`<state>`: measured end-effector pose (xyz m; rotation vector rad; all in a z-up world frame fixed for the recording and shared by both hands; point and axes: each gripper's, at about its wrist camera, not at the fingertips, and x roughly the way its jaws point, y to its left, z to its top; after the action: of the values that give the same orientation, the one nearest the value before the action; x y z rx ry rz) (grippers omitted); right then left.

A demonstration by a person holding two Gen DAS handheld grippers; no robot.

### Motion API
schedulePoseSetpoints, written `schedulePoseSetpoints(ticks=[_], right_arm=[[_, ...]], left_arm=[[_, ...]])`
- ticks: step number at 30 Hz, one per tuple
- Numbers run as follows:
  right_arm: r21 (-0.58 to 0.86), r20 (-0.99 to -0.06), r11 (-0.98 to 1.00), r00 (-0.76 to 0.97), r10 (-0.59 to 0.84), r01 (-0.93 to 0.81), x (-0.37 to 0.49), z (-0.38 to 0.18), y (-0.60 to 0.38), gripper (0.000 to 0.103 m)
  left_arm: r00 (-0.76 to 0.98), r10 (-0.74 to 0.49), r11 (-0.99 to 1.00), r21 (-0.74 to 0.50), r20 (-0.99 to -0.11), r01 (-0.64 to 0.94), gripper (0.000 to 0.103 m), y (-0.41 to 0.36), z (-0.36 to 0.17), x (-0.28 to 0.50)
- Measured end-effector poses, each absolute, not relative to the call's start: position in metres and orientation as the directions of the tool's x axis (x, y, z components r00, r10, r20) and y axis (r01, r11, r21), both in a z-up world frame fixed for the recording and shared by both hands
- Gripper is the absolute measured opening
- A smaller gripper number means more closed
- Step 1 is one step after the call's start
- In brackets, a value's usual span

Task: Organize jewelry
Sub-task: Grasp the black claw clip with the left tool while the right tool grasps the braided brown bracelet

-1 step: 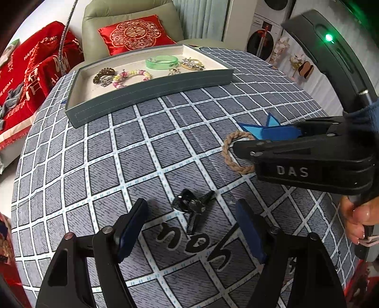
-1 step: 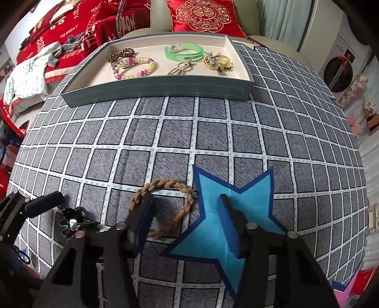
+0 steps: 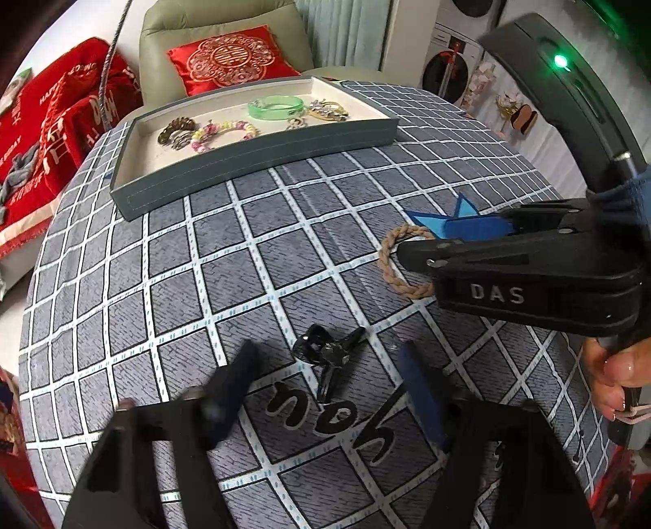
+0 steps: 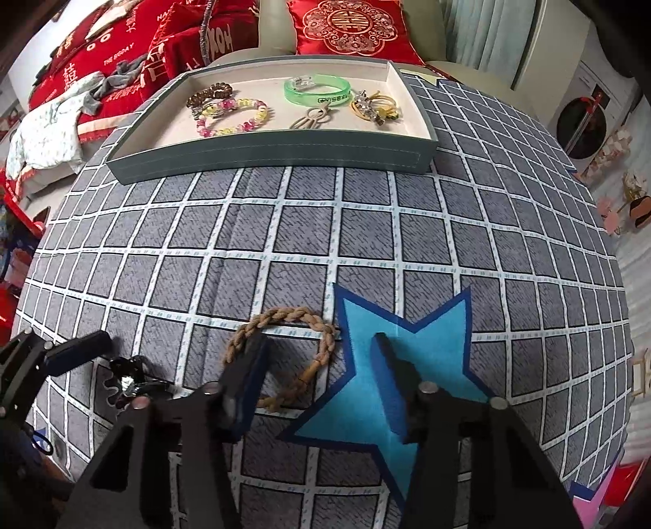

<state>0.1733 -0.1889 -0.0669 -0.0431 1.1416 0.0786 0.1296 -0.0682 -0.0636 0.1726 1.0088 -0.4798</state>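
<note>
A black hair clip (image 3: 325, 354) lies on the checked tablecloth between the fingers of my left gripper (image 3: 327, 350). Its jaws are closing and stand clear of the clip on both sides. My right gripper (image 4: 320, 339) hangs low over a braided rope bracelet (image 4: 280, 315). Its left finger is above the ring's left part, its right finger above a blue felt star (image 4: 427, 325), and the ring's right side lies between them. These jaws are closing too, with no pad pressing on the rope. At the table's far side a grey tray (image 4: 264, 156) holds a green bangle (image 4: 317, 91) and several other pieces.
The round table drops away at the left, right and near edges. A chair with a red cushion (image 4: 350, 24) stands behind the tray, with red bedding (image 4: 101, 49) to the left. A person's hand (image 3: 610, 366) grips the right tool's handle close beside my left gripper.
The fingers of both grippers stand slightly closer together than in the earlier frames. The clip, bracelet and tray have not moved.
</note>
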Motion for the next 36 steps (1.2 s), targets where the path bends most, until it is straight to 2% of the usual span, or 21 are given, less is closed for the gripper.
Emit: schedulePoseSetpoints(ticks=[1, 3, 5, 10, 22, 27, 30, 33, 36], right_arm=[[0.006, -0.909, 0.996, 0.415, 0.041, -0.087, 0.173, -0.066, -0.187, 0.043], [0.007, -0.909, 0.996, 0.414, 0.044, -0.092, 0.173, -0.065, -0.184, 0.034], [0.008, -0.909, 0.996, 0.415, 0.046, -0.094, 0.172, -0.065, -0.183, 0.018], [0.027, -0.905, 0.997, 0.421, 0.055, -0.072, 0.17, -0.064, -0.187, 0.009], [0.106, -0.885, 0.994, 0.455, 0.104, -0.021, 0.16, -0.05, -0.211, 0.008], [0.131, -0.89, 0.99, 0.434, 0.14, -0.05, 0.16, -0.05, -0.212, 0.008], [0.097, -0.894, 0.993, 0.434, 0.114, -0.063, 0.159, -0.054, -0.209, 0.009], [0.068, -0.897, 0.995, 0.432, 0.094, -0.075, 0.161, -0.057, -0.204, 0.012], [0.054, -0.902, 0.996, 0.424, 0.082, -0.077, 0.167, -0.065, -0.2, 0.026]], left_arm=[[0.435, -0.308, 0.88, -0.08, -0.846, 0.468, 0.067, -0.069, -0.063, 0.129], [0.424, -0.323, 0.874, -0.094, -0.846, 0.477, 0.047, -0.07, -0.062, 0.128], [0.419, -0.331, 0.873, -0.106, -0.845, 0.476, 0.044, -0.069, -0.061, 0.129], [0.416, -0.372, 0.87, -0.155, -0.83, 0.468, 0.04, -0.063, -0.056, 0.129], [0.429, -0.398, 0.876, -0.196, -0.811, 0.441, 0.04, -0.051, -0.047, 0.133], [0.436, -0.394, 0.882, -0.2, -0.809, 0.427, 0.04, -0.047, -0.047, 0.135], [0.44, -0.393, 0.885, -0.201, -0.807, 0.42, 0.04, -0.044, -0.047, 0.135], [0.446, -0.39, 0.887, -0.199, -0.806, 0.418, 0.04, -0.042, -0.046, 0.136], [0.447, -0.389, 0.888, -0.198, -0.805, 0.415, 0.04, -0.04, -0.045, 0.136]])
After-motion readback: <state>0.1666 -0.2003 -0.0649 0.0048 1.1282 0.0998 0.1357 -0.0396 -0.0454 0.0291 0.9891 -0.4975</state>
